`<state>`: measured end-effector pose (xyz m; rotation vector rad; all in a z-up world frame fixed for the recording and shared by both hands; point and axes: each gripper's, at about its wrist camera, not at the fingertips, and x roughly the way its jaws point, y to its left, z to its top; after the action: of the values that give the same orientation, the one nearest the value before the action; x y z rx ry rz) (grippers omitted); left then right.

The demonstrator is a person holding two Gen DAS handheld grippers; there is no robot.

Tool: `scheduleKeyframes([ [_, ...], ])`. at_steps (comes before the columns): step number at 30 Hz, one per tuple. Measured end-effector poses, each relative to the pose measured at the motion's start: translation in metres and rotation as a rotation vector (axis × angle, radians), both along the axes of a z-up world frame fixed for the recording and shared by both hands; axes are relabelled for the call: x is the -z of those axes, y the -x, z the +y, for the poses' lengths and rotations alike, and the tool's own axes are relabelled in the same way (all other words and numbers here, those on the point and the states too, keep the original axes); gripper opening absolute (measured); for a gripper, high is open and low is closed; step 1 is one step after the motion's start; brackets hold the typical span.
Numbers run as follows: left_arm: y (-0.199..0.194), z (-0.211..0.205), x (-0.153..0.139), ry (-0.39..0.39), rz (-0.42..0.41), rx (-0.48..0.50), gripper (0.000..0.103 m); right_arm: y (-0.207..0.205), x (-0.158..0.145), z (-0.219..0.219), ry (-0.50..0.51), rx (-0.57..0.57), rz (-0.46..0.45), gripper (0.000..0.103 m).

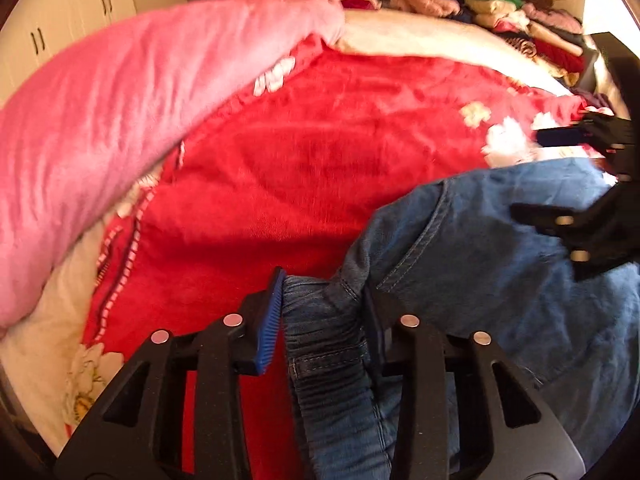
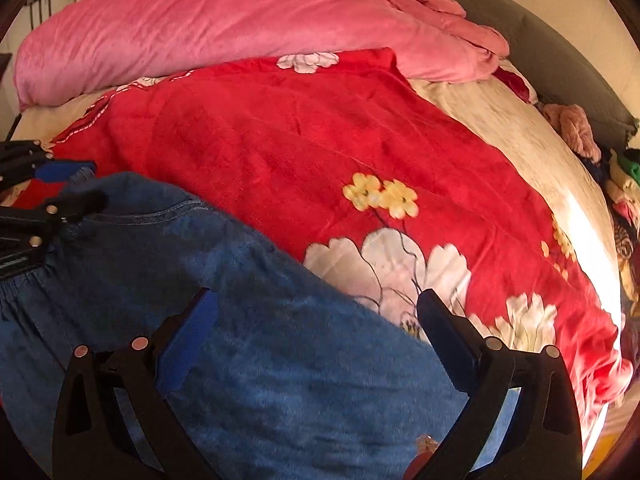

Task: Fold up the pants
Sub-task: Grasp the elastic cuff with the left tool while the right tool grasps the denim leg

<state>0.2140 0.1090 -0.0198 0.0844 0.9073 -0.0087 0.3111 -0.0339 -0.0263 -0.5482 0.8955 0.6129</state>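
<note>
Two views. Left wrist: left gripper (image 1: 320, 316) pinches gathered elastic waistband of blue denim pants (image 1: 480, 248), rest spreading right over red floral fleece blanket (image 1: 320, 140). Right wrist: right gripper (image 2: 316, 328) gapes wide, empty, above denim. Fabric soft, floppy, moderately heavy; grab opposite waistband edge.

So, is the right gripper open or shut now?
Open: the right gripper has its jaws wide apart above the jeans, clamping nothing.
</note>
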Motion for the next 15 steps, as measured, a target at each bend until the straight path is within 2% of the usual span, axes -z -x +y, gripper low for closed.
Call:
scheduleKeyframes([
  [4, 0.022, -0.001, -0.019, 0.025, -0.054, 0.03, 0.027, 0.007, 0.005, 0.016, 0.038, -0.084, -0.028, 0.098],
  [6, 0.028, -0.003, -0.023, 0.021, -0.063, 0.043, 0.027, 0.009, 0.007, 0.021, 0.039, -0.102, -0.03, 0.092],
  [8, 0.031, -0.004, -0.023, 0.015, -0.065, 0.05, 0.027, 0.014, 0.007, 0.022, 0.001, -0.128, -0.005, 0.062],
  [9, 0.032, -0.005, -0.023, 0.014, -0.063, 0.049, 0.027, 0.018, 0.007, 0.021, -0.016, -0.13, -0.008, 0.057],
  [11, 0.03, -0.005, -0.022, 0.007, -0.061, 0.049, 0.027, 0.027, 0.004, 0.018, -0.046, -0.13, -0.027, 0.035],
  [13, 0.032, -0.002, -0.022, 0.01, -0.06, 0.046, 0.027, 0.034, 0.001, 0.012, -0.078, -0.121, -0.024, 0.022],
  [15, 0.034, 0.001, -0.023, 0.028, -0.061, 0.042, 0.027, 0.043, -0.005, 0.004, -0.114, -0.107, -0.027, 0.016],
])
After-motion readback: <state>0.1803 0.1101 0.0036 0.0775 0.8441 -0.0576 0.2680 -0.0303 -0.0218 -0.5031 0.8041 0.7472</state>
